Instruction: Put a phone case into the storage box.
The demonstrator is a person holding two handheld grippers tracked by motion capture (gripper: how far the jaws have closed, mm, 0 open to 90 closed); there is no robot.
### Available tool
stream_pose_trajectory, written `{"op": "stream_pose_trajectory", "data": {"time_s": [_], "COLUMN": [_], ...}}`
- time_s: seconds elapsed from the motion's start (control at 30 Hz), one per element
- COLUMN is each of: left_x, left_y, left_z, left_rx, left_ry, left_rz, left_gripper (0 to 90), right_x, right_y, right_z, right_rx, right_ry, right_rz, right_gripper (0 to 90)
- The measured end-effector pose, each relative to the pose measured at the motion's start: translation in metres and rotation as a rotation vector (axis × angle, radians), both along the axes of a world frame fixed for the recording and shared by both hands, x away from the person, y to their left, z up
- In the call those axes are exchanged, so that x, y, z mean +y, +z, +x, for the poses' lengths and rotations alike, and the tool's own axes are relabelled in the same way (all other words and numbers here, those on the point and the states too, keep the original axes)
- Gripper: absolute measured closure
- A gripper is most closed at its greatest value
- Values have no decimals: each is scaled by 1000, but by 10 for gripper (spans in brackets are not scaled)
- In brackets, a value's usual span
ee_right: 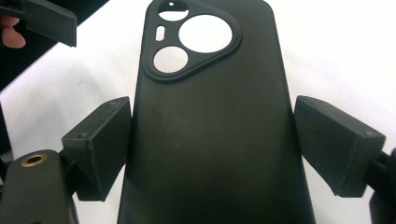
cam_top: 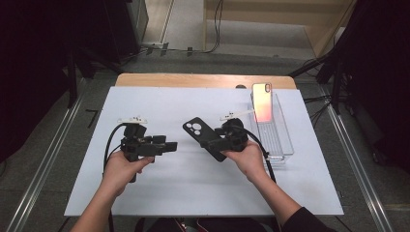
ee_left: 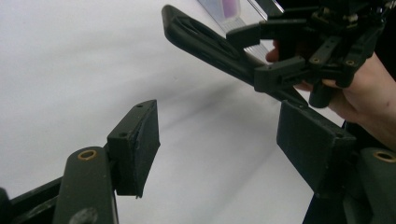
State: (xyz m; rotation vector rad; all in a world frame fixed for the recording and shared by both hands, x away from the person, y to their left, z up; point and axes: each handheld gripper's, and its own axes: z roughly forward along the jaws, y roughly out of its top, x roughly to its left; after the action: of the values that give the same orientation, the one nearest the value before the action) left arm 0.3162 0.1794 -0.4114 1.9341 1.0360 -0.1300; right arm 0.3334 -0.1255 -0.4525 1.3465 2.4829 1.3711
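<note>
A black phone case (cam_top: 203, 135) with round camera cut-outs hangs clear of the white mat, back side up. My right gripper (cam_top: 212, 144) is shut on its lower part, one pad on each long edge (ee_right: 100, 144). The right gripper view looks along the case (ee_right: 210, 116). In the left gripper view the case (ee_left: 205, 44) slants up to the left from that gripper. My left gripper (cam_top: 167, 145) stands open and empty left of the case, jaws pointing right toward it, with nothing between its pads (ee_left: 135, 144). A hand holds each gripper.
A phone (cam_top: 262, 102) with a pink-orange back leans upright at the far end of a clear plastic tray (cam_top: 283, 145) on the mat's right side. The white mat (cam_top: 193, 188) covers the table. Metal rails run along both sides on the floor.
</note>
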Motion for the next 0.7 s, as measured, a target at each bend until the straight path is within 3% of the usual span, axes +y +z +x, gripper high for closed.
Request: {"op": "stream_pose_trajectory", "data": {"time_s": [0.27, 0.47, 0.7], "left_x": [-2, -4, -10], "left_y": [1, 1, 2], "left_z": [1, 4, 10], "left_rx": [2, 18, 66], "left_ry": [21, 49, 83], "left_rz": [2, 2, -26], "left_gripper": [304, 304, 305], "right_x": [9, 18, 21], "right_y": [-17, -23, -21], "right_z": [-15, -26, -36], "right_rx": [35, 38, 22], "right_ry": [-97, -132, -183], "right_rz": [39, 60, 92], "right_gripper": [129, 129, 129]}}
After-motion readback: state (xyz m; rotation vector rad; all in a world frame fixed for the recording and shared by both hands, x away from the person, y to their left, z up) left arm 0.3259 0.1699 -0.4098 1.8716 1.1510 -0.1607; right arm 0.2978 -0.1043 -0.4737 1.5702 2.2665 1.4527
